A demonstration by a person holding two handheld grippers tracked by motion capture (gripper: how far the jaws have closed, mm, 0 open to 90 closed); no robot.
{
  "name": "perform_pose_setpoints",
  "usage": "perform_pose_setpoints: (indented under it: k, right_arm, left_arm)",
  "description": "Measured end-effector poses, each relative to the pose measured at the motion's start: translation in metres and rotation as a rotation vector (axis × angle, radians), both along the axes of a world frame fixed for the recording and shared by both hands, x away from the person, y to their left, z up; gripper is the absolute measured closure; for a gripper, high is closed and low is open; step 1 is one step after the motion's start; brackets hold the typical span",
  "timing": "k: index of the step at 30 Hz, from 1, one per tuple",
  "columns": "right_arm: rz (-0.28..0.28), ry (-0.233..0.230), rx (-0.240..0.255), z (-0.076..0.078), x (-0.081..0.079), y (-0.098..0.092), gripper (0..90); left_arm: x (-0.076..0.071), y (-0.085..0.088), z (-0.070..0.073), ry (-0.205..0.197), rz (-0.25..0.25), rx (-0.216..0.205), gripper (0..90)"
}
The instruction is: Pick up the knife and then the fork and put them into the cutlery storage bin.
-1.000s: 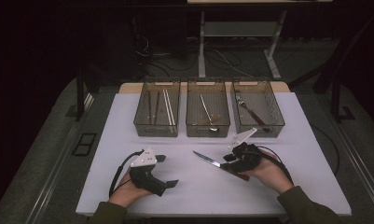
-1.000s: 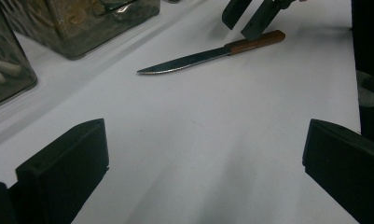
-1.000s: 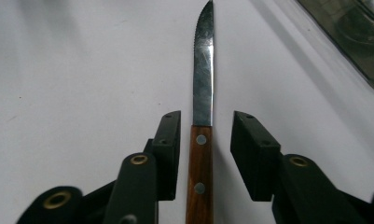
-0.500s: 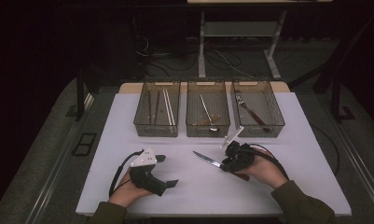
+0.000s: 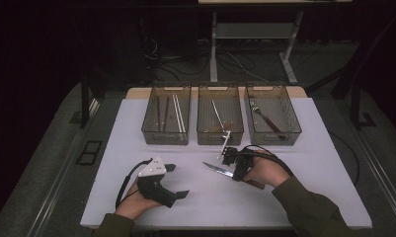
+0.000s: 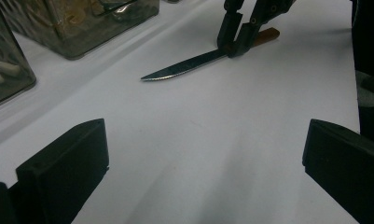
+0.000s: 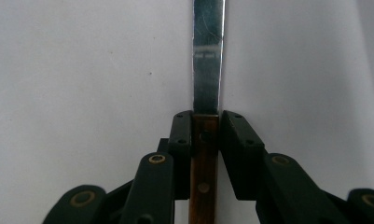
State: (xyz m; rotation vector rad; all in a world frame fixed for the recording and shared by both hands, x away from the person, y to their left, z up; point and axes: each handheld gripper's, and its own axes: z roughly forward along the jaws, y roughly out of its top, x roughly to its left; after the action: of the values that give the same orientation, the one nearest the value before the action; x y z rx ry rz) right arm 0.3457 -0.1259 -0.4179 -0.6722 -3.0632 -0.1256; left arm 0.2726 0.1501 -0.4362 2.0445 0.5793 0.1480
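Knife: stiff steel blade, wood handle w/ rivets; judged light, slim, blade slick, so grip at handle, not blade. It lies flat on the white bench, in front of the middle bin. Right gripper has just been closing; jaws flank the handle next to the blade root, pads at or near contact. Left gripper: released, jaws wide, knife well ahead.
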Motion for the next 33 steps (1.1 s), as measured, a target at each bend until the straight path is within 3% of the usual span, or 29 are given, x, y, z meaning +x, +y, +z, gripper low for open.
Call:
perform_pose_setpoints:
  k: [5,10,20,25,30,33]
  right_arm:
    - [-0.008,0.015,-0.037,0.0,0.003,0.005,77.1]
    - [0.005,0.005,-0.019,0.001,0.002,0.002,77.3]
    - [-0.043,-0.016,0.163,0.014,0.001,-0.027,77.2]
    - [-0.067,-0.06,0.261,0.021,0.0,-0.047,77.2]
    - [-0.113,-0.099,0.395,0.023,-0.002,-0.07,77.3]
    - [-0.133,-0.109,0.429,0.021,-0.002,-0.081,77.2]
  left_arm:
    - [0.0,0.0,0.0,0.0,-0.001,0.0,0.0]
    - [0.0,0.001,0.0,0.0,0.0,-0.002,0.0]
    - [0.0,0.001,0.0,0.001,0.001,-0.002,0.0]
    - [0.001,0.001,0.0,0.002,0.002,-0.002,0.0]
    - [0.001,0.002,0.0,0.003,0.004,-0.005,0.0]
    - [0.001,0.002,-0.001,0.002,0.004,-0.003,0.0]
